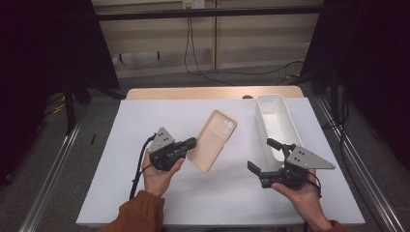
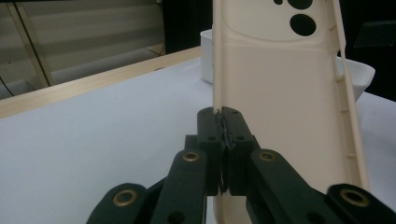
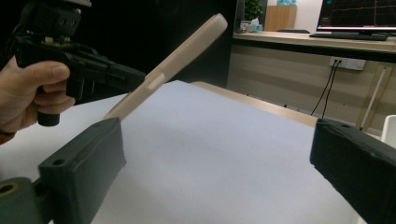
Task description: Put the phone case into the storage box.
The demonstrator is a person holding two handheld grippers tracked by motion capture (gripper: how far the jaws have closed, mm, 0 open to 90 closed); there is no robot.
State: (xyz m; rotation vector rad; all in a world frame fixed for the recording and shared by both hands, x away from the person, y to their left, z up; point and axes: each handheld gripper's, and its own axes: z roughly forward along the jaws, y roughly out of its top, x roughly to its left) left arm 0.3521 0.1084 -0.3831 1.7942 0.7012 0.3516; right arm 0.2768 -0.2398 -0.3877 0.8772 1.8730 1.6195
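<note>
Your left tongs (image 1: 192, 142) are pinching the side wall of the phone case (image 1: 212, 139), holding it tilted off the white table (image 1: 145, 121) so the open face is presented. Your right tongs (image 1: 263, 155) are standing wide with nothing between them, waiting near the white bin (image 1: 273, 116), which is sitting just beside the case for likely deposit.

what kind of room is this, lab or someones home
Most likely a lab or office set up for recording: black curtains flank the table, a monitor showing a graph sits on a desk behind, and cables hang down the wall.
</note>
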